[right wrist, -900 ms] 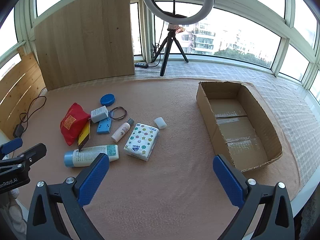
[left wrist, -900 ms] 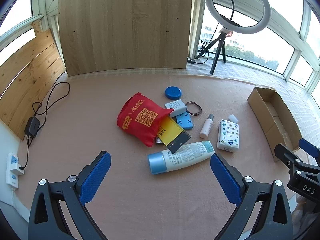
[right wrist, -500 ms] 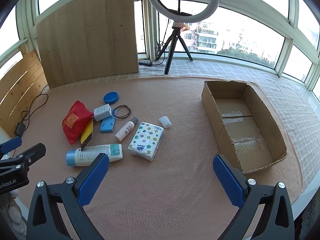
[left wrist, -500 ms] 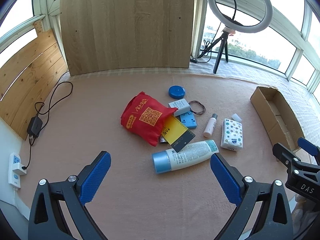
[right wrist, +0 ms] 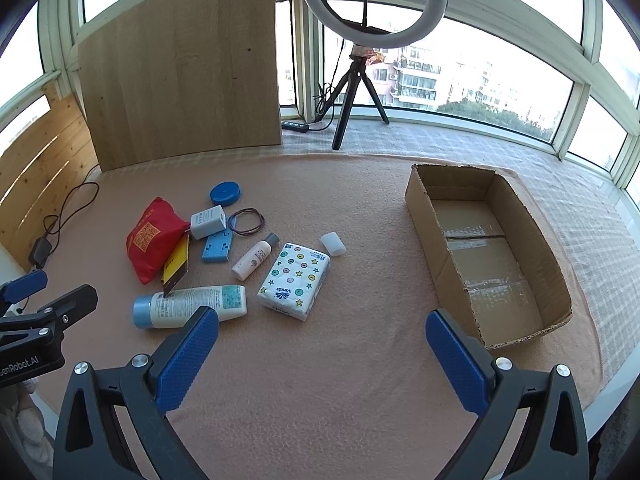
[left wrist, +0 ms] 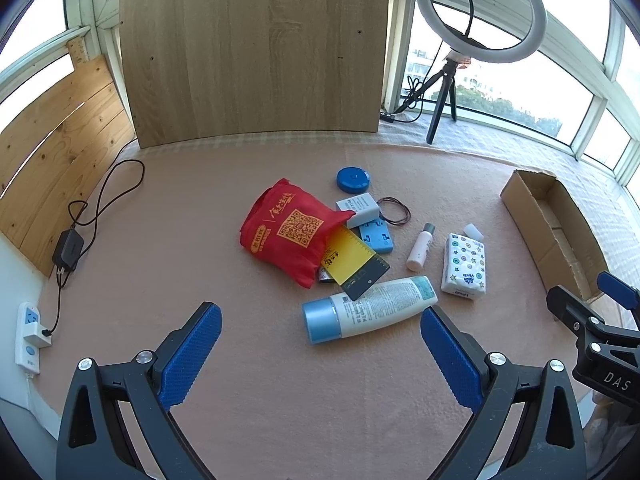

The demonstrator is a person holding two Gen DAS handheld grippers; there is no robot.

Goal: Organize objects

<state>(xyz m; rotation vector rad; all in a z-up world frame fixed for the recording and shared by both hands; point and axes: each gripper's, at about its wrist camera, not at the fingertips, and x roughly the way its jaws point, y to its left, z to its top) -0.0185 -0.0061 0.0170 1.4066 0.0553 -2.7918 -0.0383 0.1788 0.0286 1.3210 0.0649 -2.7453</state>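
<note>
Apparently nothing is sorted yet: the cardboard box [right wrist: 492, 256] looks empty, items [right wrist: 294, 280] lie scattered on the table [right wrist: 320, 380], both grippers' [left wrist: 320, 340] [right wrist: 322, 344] jaws spread, holding nothing.

I am working in an enclosed balcony or sunroom of a flat, set up as a small recording corner. Curved windows [right wrist: 500, 64] wrap around me, and through them I see apartment blocks [right wrist: 424, 76] and treetops (so this is several floors up). A ring light [right wrist: 374, 4] on a tripod stands by the glass, with a camera mounted in its ring. A tabletop [right wrist: 360, 360] covered in a pinkish cloth fills the bay. Wooden boards [left wrist: 256, 52] lean against the window frames, and a power strip [left wrist: 28, 336] with a charger sits at my left.
</note>
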